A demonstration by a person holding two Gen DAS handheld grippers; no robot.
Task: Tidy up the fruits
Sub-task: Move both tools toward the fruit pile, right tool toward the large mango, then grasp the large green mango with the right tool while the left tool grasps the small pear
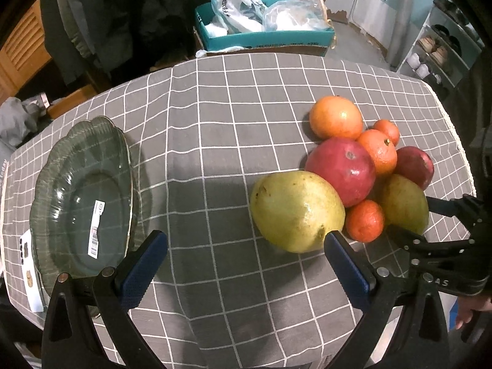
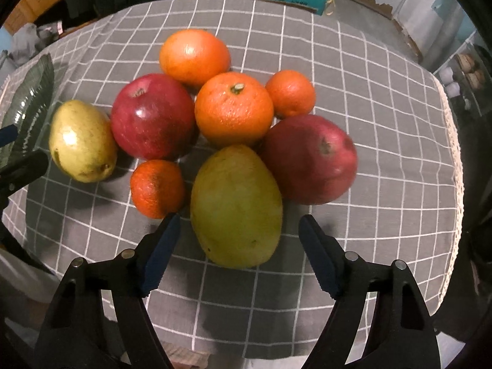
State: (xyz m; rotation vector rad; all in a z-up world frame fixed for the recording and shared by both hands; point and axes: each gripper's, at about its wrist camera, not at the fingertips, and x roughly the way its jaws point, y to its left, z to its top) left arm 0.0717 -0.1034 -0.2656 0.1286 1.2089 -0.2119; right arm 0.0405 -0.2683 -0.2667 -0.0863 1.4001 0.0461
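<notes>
Gray checked tablecloth (image 1: 215, 141), white grid lines, soft woven look with slight ripples, lace-like trim along its right edge. Left of the fruit pile: dark green glass plate (image 1: 83, 196), scalloped and ribbed rim, glossy, white barcode sticker (image 1: 96, 229) in its well. Beyond the pile, past the cloth's far edge: teal cardboard box (image 1: 267, 35) stuffed with crinkled plastic bags. Fruit pile itself on the cloth, well apart from the plate, pieces crowded and mostly touching. Nearest pear (image 2: 236, 206): yellow-green, egg-shaped, matte skin with fine speckles, front of the pile. Second pear (image 2: 82, 141): paler yellow, shiny highlight, left flank of the pile, closest to the plate. Two red apples, waxy and round: one (image 2: 153, 117) left of pile centre, one (image 2: 310, 158) on the right flank. Large orange (image 2: 195, 57) at the back of the pile, smooth. Dimpled orange with green stem stub (image 2: 234, 112) at pile centre. Small mandarins, pebbled peel: one (image 2: 290, 93) back right, one (image 2: 157, 188) front left. Left gripper (image 1: 244, 272): blue ridged pads, spread wide, nothing between, right tip just beside the paler pear. Right gripper (image 2: 240, 253): spread wide, straddling the base of the nearest pear, pads not touching it.
</notes>
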